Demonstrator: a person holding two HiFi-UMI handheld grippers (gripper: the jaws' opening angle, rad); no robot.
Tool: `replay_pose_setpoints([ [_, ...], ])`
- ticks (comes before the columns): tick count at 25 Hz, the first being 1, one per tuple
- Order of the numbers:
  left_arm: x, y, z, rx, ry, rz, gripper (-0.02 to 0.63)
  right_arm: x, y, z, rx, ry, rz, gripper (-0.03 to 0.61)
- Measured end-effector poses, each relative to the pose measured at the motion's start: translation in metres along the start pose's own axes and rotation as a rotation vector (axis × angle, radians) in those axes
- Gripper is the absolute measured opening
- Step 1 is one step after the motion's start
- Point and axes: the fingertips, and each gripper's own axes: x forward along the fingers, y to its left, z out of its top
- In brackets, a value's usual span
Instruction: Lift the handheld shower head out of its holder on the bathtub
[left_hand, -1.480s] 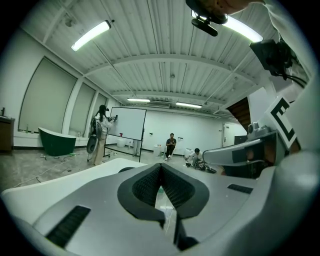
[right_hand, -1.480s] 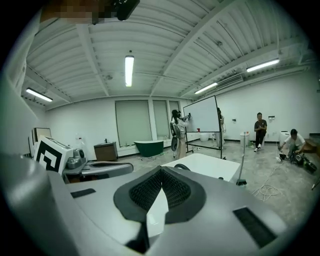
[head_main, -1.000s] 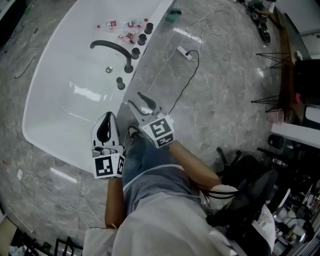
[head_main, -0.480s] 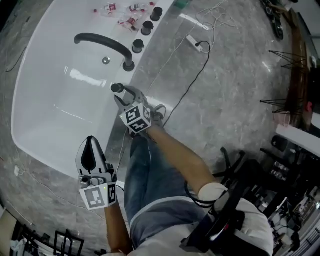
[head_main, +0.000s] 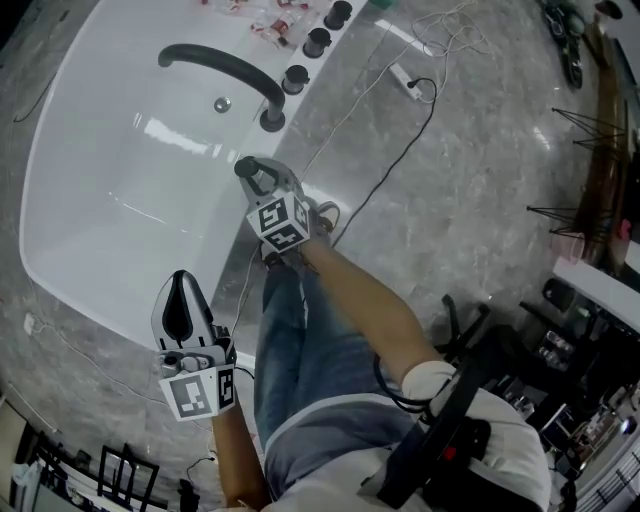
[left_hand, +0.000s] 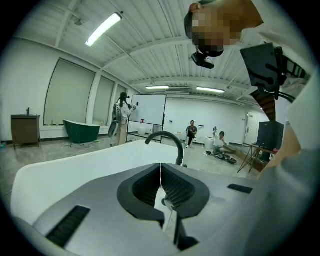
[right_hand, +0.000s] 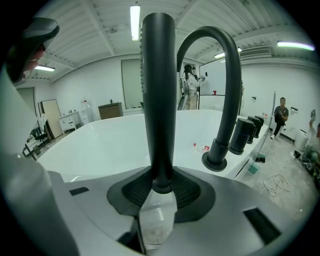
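Handheld shower head (right_hand: 158, 100), black, upright on the right rim of the white bathtub (head_main: 120, 215), between the jaws of the right gripper (right_hand: 161, 187).

Item: the handheld shower head (head_main: 244, 166) stands just nearer than the curved black spout (head_main: 215, 62), with a row of black knobs (head_main: 317, 42) farther along the same rim. Right gripper (head_main: 255, 172): reaches in from the tub's right side, jaws closing on the lower handle, ribbed pads against both its sides with no gap showing. Left gripper (head_main: 181, 290): at the near edge of the bathtub, well apart from the shower head, pointing across the tub; in the left gripper view its jaws (left_hand: 161, 180) meet in a thin line with nothing between them. Floor: grey marble, a white power strip (head_main: 405, 75) with a black cable to the right of the tub.
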Motion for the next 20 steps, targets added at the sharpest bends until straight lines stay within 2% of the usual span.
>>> replay_pose_setpoints([
  [5,-0.009,0.002,0.027,-0.015,-0.028,0.006,0.018,-0.040,0.005,0.050,-0.039,-0.046,0.026,0.125],
  [12,-0.048,-0.001,0.097,-0.038,-0.081,-0.002,0.018,-0.158,0.031,0.162,-0.048,-0.176,0.041,0.124],
  [16,-0.088,-0.021,0.150,-0.017,-0.128,-0.056,0.018,-0.249,0.054,0.221,-0.036,-0.212,0.057,0.125],
  [20,-0.133,-0.041,0.218,-0.078,-0.244,-0.123,0.018,-0.339,0.076,0.273,0.008,-0.233,0.067,0.125],
])
